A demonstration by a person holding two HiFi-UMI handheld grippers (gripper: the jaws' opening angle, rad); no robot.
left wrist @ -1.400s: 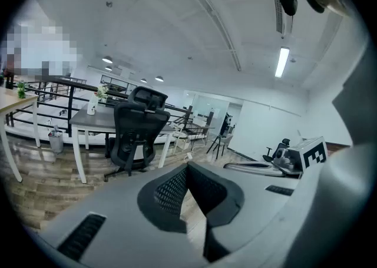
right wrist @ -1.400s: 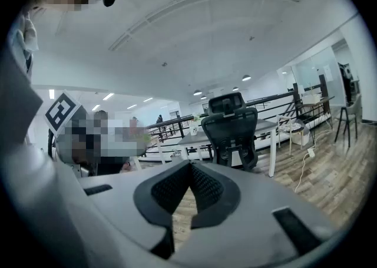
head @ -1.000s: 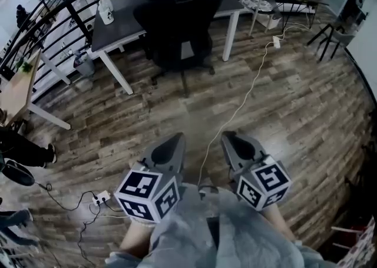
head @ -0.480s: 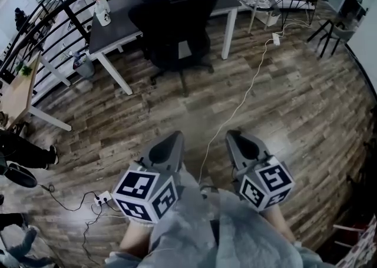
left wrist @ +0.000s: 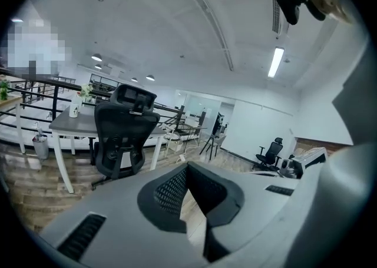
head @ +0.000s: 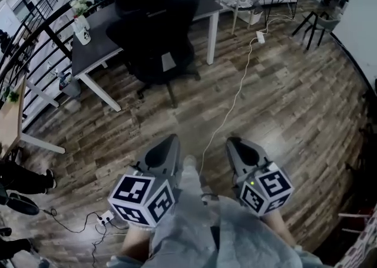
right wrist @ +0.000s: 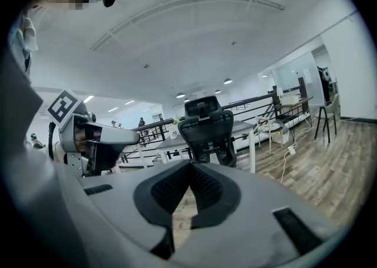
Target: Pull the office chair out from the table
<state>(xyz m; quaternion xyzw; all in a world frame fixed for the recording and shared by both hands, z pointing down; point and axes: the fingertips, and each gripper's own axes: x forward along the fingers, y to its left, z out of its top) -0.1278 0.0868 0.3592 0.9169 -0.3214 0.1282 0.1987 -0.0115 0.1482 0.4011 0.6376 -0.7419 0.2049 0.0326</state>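
My left gripper (head: 169,141) is at near left, jaws pressed together on nothing. At far left the chair (head: 154,28) sits tucked against the desk (head: 97,40), well apart from me. My right gripper (head: 234,143) is at near right, jaws likewise closed and empty. I should step closer, spread the jaws, grip the backrest and pull straight back, minding the floor cable (head: 237,93).
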